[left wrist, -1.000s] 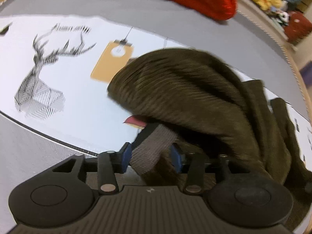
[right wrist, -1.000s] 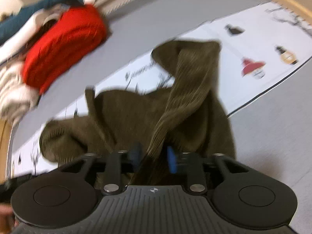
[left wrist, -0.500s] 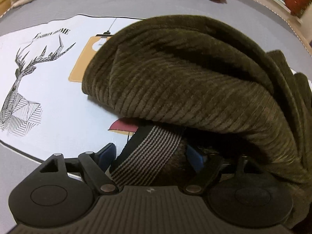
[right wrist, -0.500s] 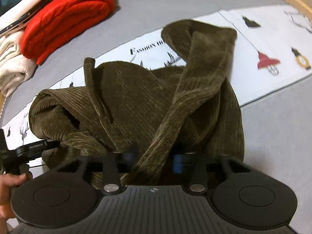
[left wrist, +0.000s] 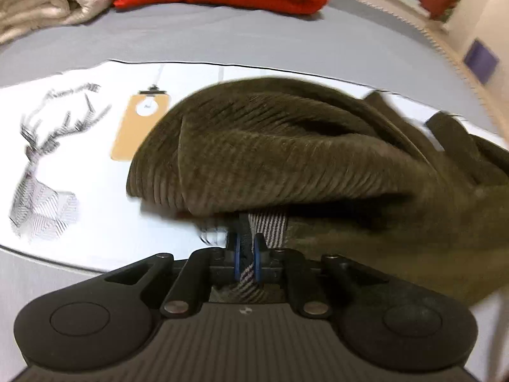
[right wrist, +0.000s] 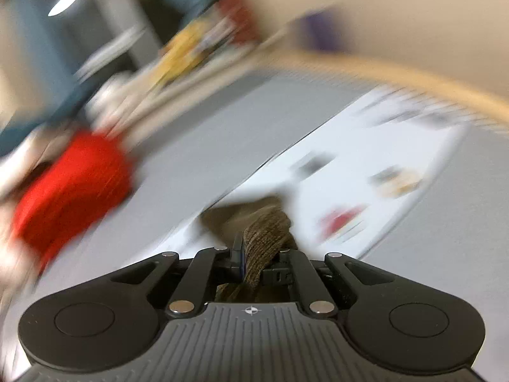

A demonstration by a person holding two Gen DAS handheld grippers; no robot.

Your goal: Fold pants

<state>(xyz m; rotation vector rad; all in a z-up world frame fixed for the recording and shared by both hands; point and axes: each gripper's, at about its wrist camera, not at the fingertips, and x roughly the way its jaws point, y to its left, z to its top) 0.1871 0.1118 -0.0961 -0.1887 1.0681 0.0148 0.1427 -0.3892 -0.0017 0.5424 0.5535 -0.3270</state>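
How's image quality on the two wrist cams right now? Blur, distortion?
Left wrist: mild motion blur on the pants and deer print; left gripper sharp, fisheye bends the mat edge. Right wrist: heavy streaking across the background, red fabric smeared; only the right gripper and the pinched pants are sharp.

dark olive-green ribbed corduroy pants (left wrist: 286, 159) lie bunched in a rumpled heap on a white printed sheet, the grey striped waistband lining (left wrist: 270, 226) showing at the near edge.
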